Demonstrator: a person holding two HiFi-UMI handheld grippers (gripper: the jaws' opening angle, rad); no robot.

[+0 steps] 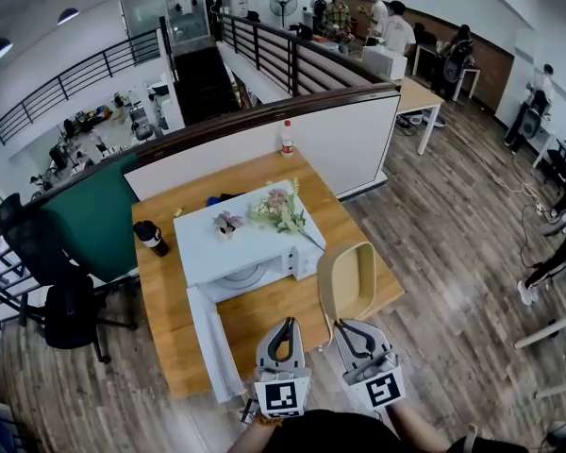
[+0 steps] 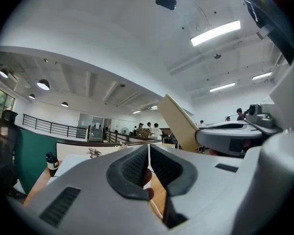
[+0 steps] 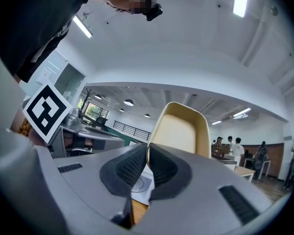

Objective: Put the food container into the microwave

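Note:
A beige food container [image 1: 347,276] stands tipped on edge above the table's near right side, with my right gripper [image 1: 350,326] shut on its lower rim. In the right gripper view the container [image 3: 179,131] rises straight out of the closed jaws. The white microwave [image 1: 241,239] sits mid-table with its door [image 1: 212,343] swung open toward me and the glass turntable [image 1: 245,276] showing inside. My left gripper [image 1: 284,323] hangs in front of the opening, jaws shut and empty. The left gripper view shows the container [image 2: 179,124] to its right.
Flowers [image 1: 278,210] and a small plant [image 1: 228,223] lie on the microwave's top. A black cup [image 1: 151,237] stands left of it and a bottle [image 1: 287,140] at the table's far edge. A black office chair [image 1: 52,291] is at the left.

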